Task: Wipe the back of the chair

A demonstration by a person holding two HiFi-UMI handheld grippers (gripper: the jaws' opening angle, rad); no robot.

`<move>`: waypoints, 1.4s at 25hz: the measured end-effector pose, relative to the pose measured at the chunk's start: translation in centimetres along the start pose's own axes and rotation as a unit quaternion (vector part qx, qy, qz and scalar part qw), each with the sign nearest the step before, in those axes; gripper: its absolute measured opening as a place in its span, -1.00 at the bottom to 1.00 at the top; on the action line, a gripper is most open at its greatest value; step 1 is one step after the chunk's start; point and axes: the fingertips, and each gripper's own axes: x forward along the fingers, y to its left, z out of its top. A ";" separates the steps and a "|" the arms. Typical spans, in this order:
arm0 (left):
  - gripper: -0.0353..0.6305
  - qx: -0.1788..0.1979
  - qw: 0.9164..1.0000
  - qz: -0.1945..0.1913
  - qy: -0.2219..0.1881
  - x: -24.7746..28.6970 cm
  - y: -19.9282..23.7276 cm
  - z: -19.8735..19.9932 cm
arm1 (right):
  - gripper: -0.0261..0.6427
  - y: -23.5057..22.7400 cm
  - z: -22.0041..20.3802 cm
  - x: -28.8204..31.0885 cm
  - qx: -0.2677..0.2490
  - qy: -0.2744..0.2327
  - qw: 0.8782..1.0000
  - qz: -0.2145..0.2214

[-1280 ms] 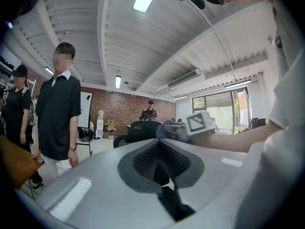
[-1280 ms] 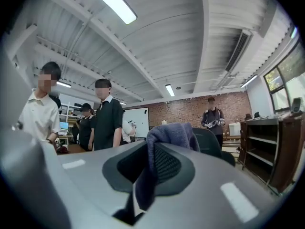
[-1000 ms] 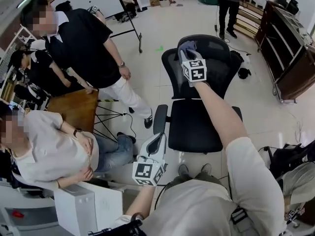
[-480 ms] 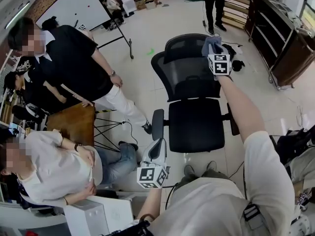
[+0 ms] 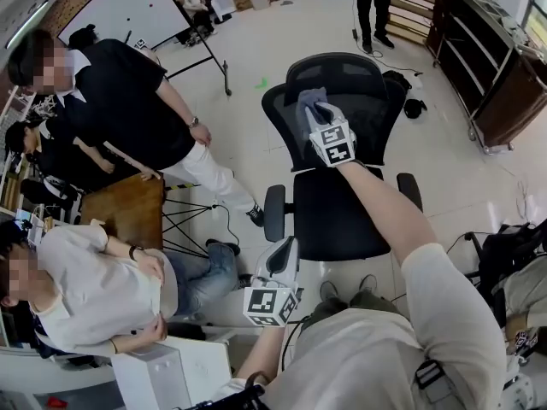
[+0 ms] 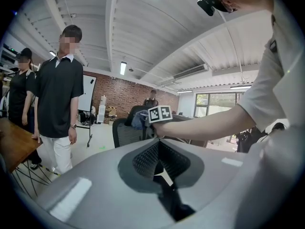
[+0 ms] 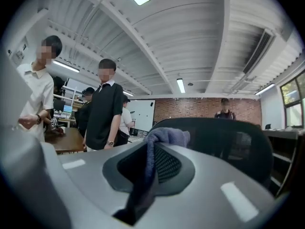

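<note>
Now, we are pinching the cloth (image 5: 308, 100) in the right hand-held gripper (image 5: 317, 114) at the chair back (image 5: 376, 105) — aiming for flat, overlapping passes; the left hand-held gripper (image 5: 277, 258) is idling, pressed together.

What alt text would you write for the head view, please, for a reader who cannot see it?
Seen from above, the person's right claw holds a blue-grey cloth against the upper part of a black mesh chair back. The left claw hangs low, away from the chair, with a standing person and a seated person at the left.
</note>
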 end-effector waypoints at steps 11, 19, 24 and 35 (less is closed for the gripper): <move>-0.71 -0.018 0.999 0.045 0.024 -0.1 2.3 -3.1 | -0.81 -5.3 -5.8 6.1 0.055 0.045 0.996 -0.052; -0.71 -0.020 0.999 -0.001 0.026 0.1 1.1 -4.6 | -0.81 -20.3 -11.8 -6.2 0.040 0.102 0.979 -0.174; -0.71 -0.016 0.999 -0.036 0.038 2.2 -1.2 -5.4 | -0.81 -18.6 -11.7 -7.0 0.050 0.079 0.983 -0.156; -0.71 -0.027 0.999 0.011 0.037 7.6 1.8 2.0 | -0.81 3.8 -10.4 13.3 0.060 0.096 0.993 0.043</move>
